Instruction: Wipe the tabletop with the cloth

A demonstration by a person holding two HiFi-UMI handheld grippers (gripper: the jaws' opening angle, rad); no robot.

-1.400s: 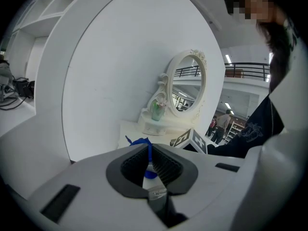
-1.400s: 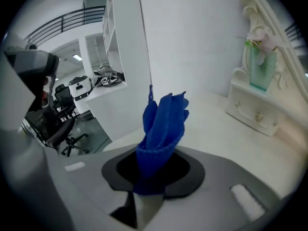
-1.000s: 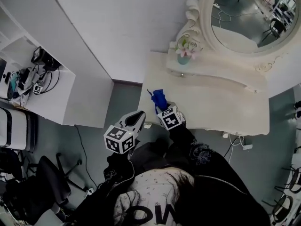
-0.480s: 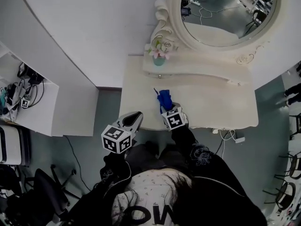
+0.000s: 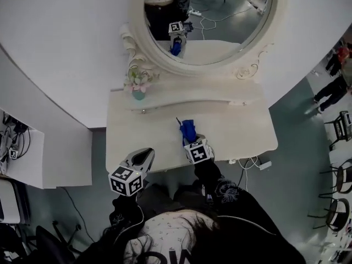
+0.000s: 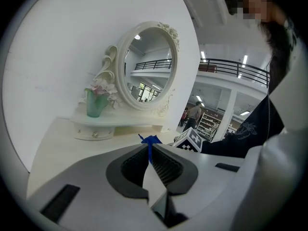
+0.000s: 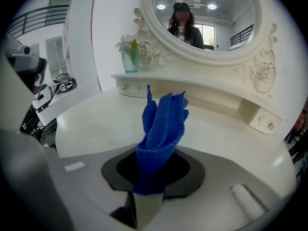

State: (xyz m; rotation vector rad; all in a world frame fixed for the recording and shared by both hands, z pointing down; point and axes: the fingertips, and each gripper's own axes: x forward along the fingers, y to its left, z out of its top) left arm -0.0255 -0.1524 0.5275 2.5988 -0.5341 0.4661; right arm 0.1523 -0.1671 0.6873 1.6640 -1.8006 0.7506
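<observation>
A crumpled blue cloth sticks up out of my right gripper, which is shut on it just above the cream tabletop near the front edge. In the right gripper view the cloth rises from between the jaws of the right gripper, clear of the tabletop. My left gripper hovers at the table's front left edge, shut and empty. In its own view the left gripper points along the table at the cloth.
An oval mirror in a carved frame stands at the back on a raised shelf. A green vase of flowers sits at the shelf's left end. A white cabinet stands to the left, and cables hang at the table's right front.
The head view has swung so the table and mirror sit lower and more central. The right gripper still holds the cloth over the front edge. The left gripper stays beside the front left edge.
</observation>
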